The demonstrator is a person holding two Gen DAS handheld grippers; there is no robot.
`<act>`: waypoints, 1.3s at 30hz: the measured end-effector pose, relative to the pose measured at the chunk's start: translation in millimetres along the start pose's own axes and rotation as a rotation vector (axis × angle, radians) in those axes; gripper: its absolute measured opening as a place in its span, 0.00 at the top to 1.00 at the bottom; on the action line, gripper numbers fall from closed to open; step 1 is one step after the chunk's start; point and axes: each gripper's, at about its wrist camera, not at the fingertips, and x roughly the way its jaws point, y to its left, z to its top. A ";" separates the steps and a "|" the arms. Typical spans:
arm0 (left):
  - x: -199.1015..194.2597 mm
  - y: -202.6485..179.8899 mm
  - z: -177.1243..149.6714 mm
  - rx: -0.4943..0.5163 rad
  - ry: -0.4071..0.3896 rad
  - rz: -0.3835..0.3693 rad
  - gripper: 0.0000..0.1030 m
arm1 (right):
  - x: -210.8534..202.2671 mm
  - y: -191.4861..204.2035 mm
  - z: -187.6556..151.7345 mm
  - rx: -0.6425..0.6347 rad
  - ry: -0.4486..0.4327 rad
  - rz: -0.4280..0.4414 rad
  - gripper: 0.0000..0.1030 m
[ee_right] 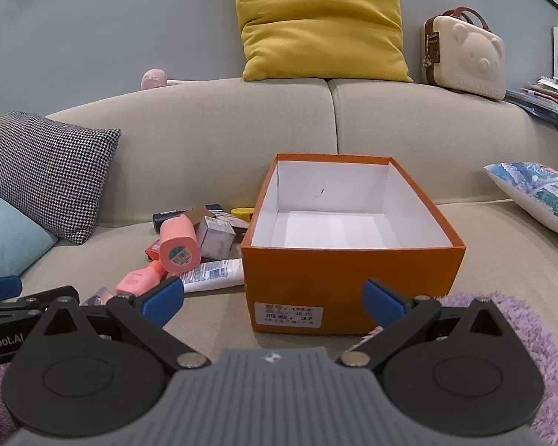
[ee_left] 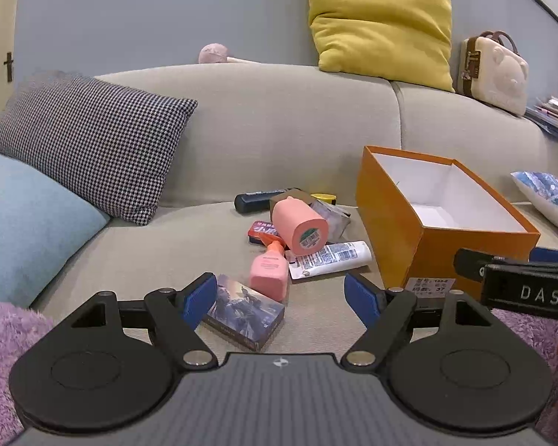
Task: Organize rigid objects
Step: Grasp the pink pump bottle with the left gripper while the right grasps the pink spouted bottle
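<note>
**Pile untouched, box empty**

Left wrist view: the left gripper [ee_left: 281,297] is spread wide and empty. The card box [ee_left: 243,310] lies just ahead between its jaws; the pink bottle [ee_left: 269,269] lies just beyond. Best to close squarely across the card box's short sides.

Right wrist view: the right gripper [ee_right: 273,299] gapes empty, with the orange box [ee_right: 349,271] directly ahead.

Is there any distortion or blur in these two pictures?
Left wrist view: fisheye bends the sofa back into an arch; dark corners; sharp focus. Right wrist view: same curving; the orange box is evenly lit, its label slightly blurred.
</note>
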 end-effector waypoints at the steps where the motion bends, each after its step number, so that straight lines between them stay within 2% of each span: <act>1: 0.0 1.4 0.7 -0.015 0.005 -0.002 0.11 | 0.3 0.8 -0.4 0.001 0.002 0.003 0.01; 6: 4.7 10.6 8.1 -0.097 0.035 -0.029 0.11 | 0.1 7.2 -0.1 -0.031 0.017 0.031 0.02; 8: 10.8 13.0 10.7 -0.106 0.050 -0.033 0.11 | 0.6 9.2 0.7 -0.044 0.031 0.046 0.13; 11: 23.5 20.3 11.7 -0.140 0.122 -0.032 0.11 | 7.0 9.7 2.3 -0.048 0.076 0.076 0.22; 17: 52.1 41.3 16.5 -0.242 0.254 0.008 0.10 | 31.1 25.7 4.0 -0.092 0.163 0.165 0.36; 20: 62.5 52.0 23.3 -0.289 0.263 -0.020 0.10 | 44.0 39.1 8.1 -0.132 0.190 0.206 0.41; 22: 68.4 56.0 29.9 -0.299 0.259 -0.043 0.14 | 52.7 47.9 12.9 -0.170 0.209 0.229 0.45; 23: 72.1 57.5 34.1 -0.300 0.258 -0.050 0.20 | 57.2 51.8 16.2 -0.190 0.219 0.239 0.45; 26: 90.7 57.0 50.4 -0.229 0.281 -0.077 0.28 | 78.0 59.3 32.3 -0.225 0.263 0.258 0.47; 28: 105.1 58.3 60.7 -0.208 0.300 -0.081 0.30 | 95.8 60.3 45.4 -0.214 0.315 0.269 0.49; 32: 148.7 69.3 76.7 -0.268 0.418 -0.208 0.30 | 134.1 57.4 76.4 -0.168 0.392 0.284 0.58; 34: 173.7 70.6 80.5 -0.271 0.500 -0.221 0.33 | 151.5 57.5 89.0 -0.146 0.411 0.295 0.58; 39: 221.7 65.9 81.2 -0.208 0.624 -0.252 0.38 | 196.7 69.4 114.8 -0.149 0.463 0.337 0.57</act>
